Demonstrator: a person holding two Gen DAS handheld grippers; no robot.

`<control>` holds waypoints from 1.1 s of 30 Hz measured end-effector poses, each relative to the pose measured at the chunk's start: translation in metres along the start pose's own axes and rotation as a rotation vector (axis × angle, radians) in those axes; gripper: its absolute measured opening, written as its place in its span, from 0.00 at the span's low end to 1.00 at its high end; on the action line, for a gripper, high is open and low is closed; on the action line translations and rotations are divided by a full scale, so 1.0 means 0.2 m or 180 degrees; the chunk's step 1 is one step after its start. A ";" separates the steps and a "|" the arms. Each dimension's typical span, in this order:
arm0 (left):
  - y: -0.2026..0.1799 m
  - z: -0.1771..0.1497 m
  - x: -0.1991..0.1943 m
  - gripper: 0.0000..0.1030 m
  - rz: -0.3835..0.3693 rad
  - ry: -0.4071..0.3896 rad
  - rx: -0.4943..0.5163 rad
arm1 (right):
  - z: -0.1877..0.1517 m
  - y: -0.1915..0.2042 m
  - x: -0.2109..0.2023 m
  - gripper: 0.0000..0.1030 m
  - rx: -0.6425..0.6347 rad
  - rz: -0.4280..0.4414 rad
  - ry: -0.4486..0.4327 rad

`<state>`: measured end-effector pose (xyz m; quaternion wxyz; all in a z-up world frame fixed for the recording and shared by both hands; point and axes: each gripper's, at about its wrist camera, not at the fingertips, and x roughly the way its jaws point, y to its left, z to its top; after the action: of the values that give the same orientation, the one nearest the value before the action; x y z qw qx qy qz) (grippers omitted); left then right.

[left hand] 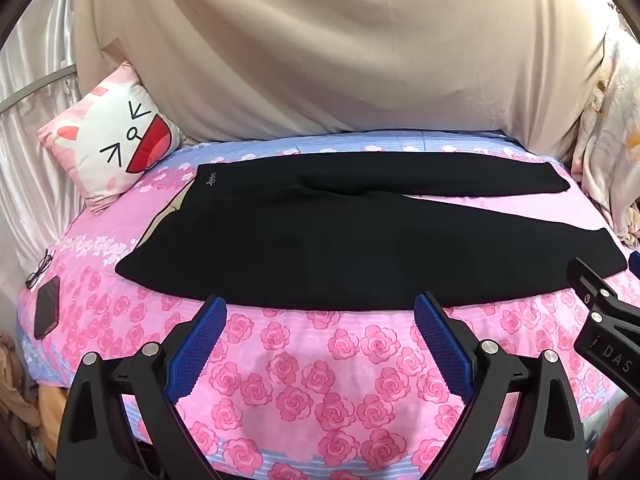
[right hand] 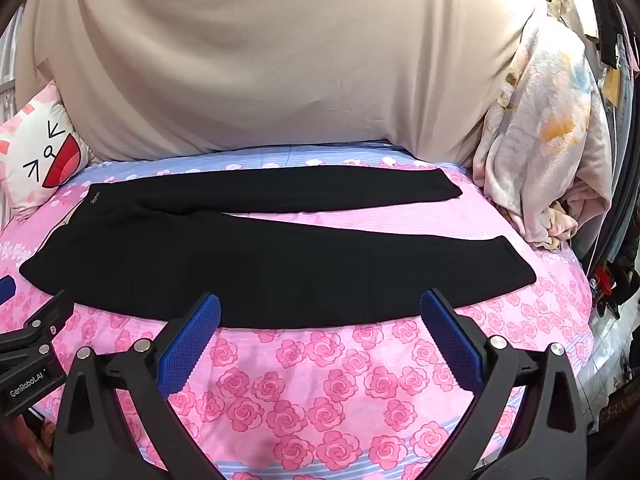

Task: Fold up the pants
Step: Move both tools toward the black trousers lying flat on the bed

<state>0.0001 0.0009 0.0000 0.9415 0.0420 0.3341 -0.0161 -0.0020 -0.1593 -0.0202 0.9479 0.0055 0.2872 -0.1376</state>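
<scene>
Black pants (left hand: 340, 236) lie spread flat across the pink rose-print bed (left hand: 312, 380), waistband to the left, both legs running right and parted in a narrow V. My left gripper (left hand: 320, 308) hovers open just short of the near leg's front edge, nothing between its blue pads. In the right wrist view the same pants (right hand: 200, 264) fill the middle, and my right gripper (right hand: 320, 304) stands open at the near leg's front edge, close to the hem end, also holding nothing. Each gripper's black body shows at the other view's side edge.
A cat-face cushion (left hand: 112, 136) leans at the back left. Glasses (left hand: 39, 269) and a dark phone (left hand: 47, 307) lie on the bed's left edge. A beige sheet (left hand: 340, 48) drapes behind. A bundled floral blanket (right hand: 548, 148) sits at the right, with the floor beyond.
</scene>
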 end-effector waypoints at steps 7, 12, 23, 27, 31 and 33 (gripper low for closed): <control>-0.01 0.00 -0.02 0.90 0.0008 0.0000 0.0023 | 0.00 0.00 0.00 0.95 0.0005 -0.0002 0.0005; -0.01 0.00 0.01 0.90 0.0034 0.0015 0.0032 | -0.01 0.00 0.00 0.95 0.0012 0.0002 0.0014; -0.03 0.01 -0.01 0.91 0.0019 -0.0004 0.0022 | 0.01 0.02 0.01 0.95 0.0027 0.0009 0.0021; -0.02 0.01 -0.01 0.91 0.0024 0.0008 0.0019 | 0.00 0.00 0.01 0.95 0.0041 0.0019 0.0017; -0.02 0.01 0.00 0.91 0.0016 0.0040 0.0010 | 0.01 0.00 0.01 0.95 0.0036 0.0022 0.0023; -0.01 0.01 0.00 0.91 0.0008 0.0054 0.0009 | 0.01 0.00 0.01 0.95 0.0035 0.0023 0.0026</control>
<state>0.0013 -0.0016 0.0016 0.9386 0.0439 0.3420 -0.0150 0.0001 -0.1593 -0.0196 0.9472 0.0123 0.2902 -0.1357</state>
